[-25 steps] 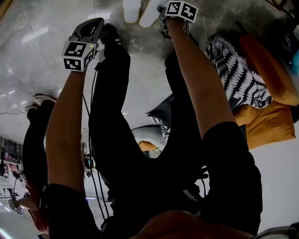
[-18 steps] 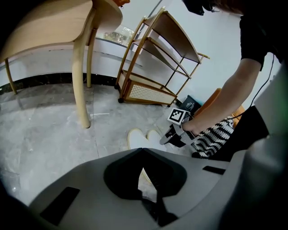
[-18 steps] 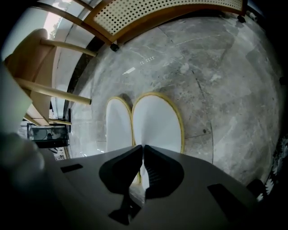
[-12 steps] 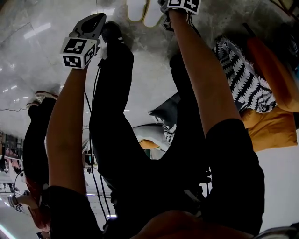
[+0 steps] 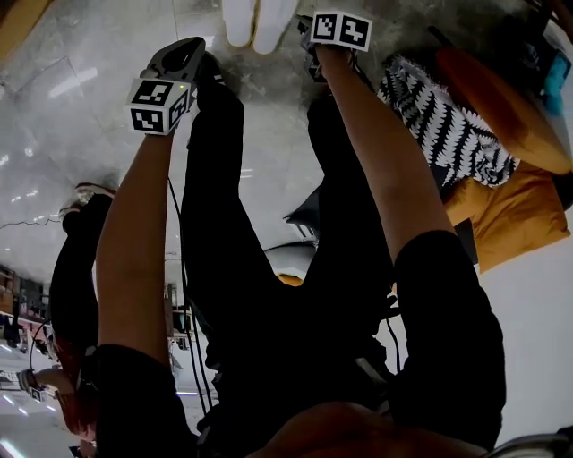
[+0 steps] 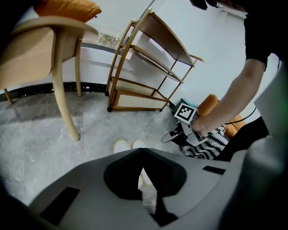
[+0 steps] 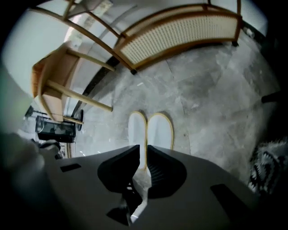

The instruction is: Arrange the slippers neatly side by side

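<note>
Two white slippers with yellowish rims [image 5: 256,20] lie side by side and touching on the grey stone floor, toes pointing away in the right gripper view: left slipper [image 7: 136,130], right slipper [image 7: 160,130]. My right gripper [image 7: 144,155] hovers just short of their heels. Its jaws are opening, a narrow gap shows, and nothing is between them. It shows in the head view as the right gripper [image 5: 313,46]. My left gripper [image 6: 140,152] is shut and empty, held above and to the left of the slippers [image 6: 129,145]; in the head view the left gripper [image 5: 183,54] sits at upper left.
A wooden chair [image 6: 58,67] and a curved wooden shelf rack [image 6: 144,72] stand beyond the slippers. A black-and-white patterned cushion [image 5: 448,125] and orange cushions [image 5: 510,224] lie at the right. My own legs [image 5: 224,224] fill the middle; another person [image 5: 76,268] stands at left.
The right gripper has drawn back slightly from the slippers, which now lie straight and close together. The left gripper has barely moved.
</note>
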